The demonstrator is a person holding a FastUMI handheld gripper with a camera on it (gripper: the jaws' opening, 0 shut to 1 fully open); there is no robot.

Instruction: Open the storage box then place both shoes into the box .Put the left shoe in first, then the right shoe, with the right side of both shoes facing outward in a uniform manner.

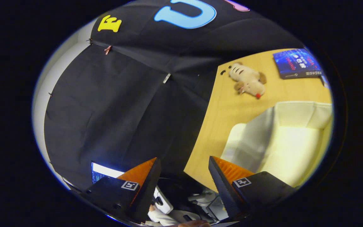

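Gaping wide with nothing between its fingers, the gripper [184, 164] sits beside the counter [228, 110], near the white storage box [282, 142]

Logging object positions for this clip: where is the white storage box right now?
In the gripper view, the white fabric storage box sits on the light wooden table, just beyond the open hand-held gripper, nearer than the beige plush toy.

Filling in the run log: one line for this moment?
hand-held gripper: open, empty, tilted | box: open, on table | plush toy, book: beyond box
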